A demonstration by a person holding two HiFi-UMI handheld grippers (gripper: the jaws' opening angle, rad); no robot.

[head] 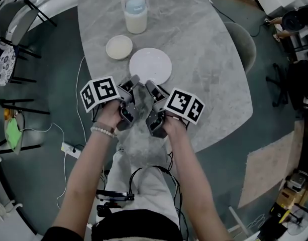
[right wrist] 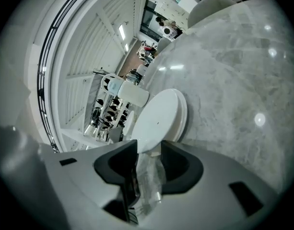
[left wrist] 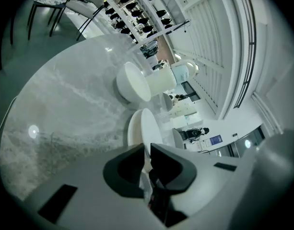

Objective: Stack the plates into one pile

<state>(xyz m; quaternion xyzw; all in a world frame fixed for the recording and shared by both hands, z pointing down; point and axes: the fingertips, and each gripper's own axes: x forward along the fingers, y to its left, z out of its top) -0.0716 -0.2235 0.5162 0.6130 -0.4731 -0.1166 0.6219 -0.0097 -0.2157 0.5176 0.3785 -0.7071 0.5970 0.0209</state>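
The left gripper (left wrist: 147, 151) pinches the big plate (head: 150, 67) by its near rim, jaws almost together. The right gripper (right wrist: 149, 152) gapes around that rim. The big plate lies flat on the table (head: 204, 59). Beyond sit a small plate (head: 119, 47) and a jar (head: 135, 13).

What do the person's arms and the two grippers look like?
The left gripper and the right gripper each have a grey body, black rounded tongs and a white cube printed with black square markers. The forearms are bare, with no sleeves. A pale beaded bracelet is on the left wrist. A thin black cable loops below the hands.
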